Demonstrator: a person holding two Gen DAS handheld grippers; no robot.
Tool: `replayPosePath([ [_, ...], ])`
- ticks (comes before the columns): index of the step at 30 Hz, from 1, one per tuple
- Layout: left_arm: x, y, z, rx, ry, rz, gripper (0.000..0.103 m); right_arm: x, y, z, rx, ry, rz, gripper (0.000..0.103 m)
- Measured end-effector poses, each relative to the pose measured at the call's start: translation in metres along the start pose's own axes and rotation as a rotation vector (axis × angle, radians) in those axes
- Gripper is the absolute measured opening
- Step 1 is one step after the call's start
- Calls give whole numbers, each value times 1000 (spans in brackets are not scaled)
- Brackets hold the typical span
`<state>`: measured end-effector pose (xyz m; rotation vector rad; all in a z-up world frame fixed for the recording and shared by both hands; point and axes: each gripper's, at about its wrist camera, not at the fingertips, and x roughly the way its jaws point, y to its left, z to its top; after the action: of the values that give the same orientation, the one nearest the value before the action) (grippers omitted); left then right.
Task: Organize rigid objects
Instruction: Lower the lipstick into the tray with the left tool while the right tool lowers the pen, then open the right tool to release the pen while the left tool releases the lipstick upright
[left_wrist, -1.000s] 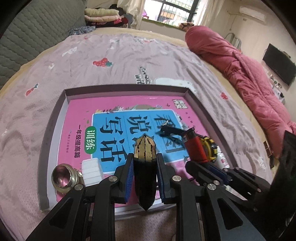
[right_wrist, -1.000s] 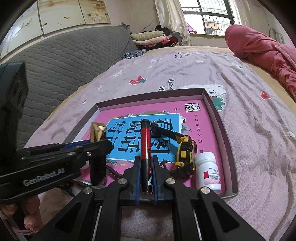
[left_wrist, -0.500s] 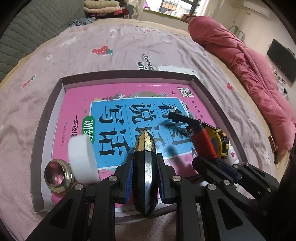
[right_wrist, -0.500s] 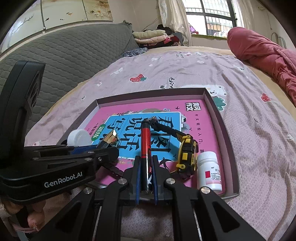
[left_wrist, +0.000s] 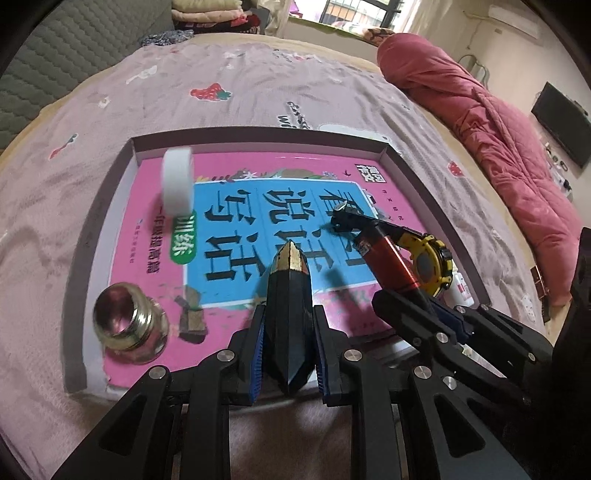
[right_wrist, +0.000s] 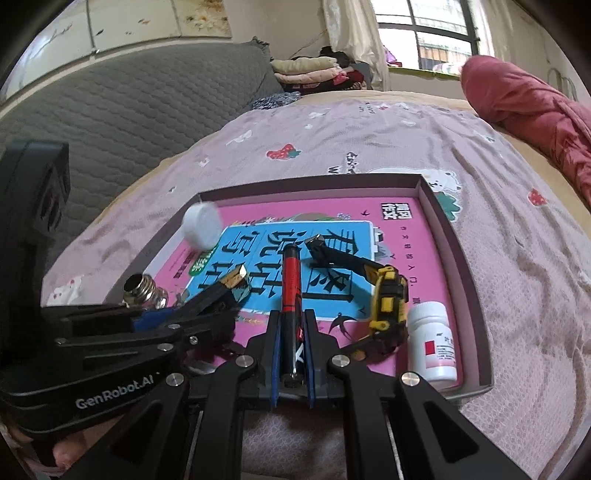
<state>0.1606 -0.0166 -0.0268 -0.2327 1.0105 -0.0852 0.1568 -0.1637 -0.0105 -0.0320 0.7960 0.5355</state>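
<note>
Claws both clamped: left claw (left_wrist: 290, 328) on black gold-tipped case (left_wrist: 289, 295), right claw (right_wrist: 290, 347) on red lighter (right_wrist: 291, 291), lower end hidden.

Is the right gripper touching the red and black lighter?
Touching. In the right wrist view, the red and black lighter sits clamped between both blue pads of the right gripper, with no gap showing on either side.

Left gripper (left_wrist: 289, 334) clamps a black faceted case (left_wrist: 289, 306) over the tray (left_wrist: 92, 243).
</note>
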Motion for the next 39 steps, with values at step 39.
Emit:
replayPosePath([
  [39, -20, 31, -9, -87, -27, 16, 23, -2, 2, -1, -47, -24, -42, 12],
])
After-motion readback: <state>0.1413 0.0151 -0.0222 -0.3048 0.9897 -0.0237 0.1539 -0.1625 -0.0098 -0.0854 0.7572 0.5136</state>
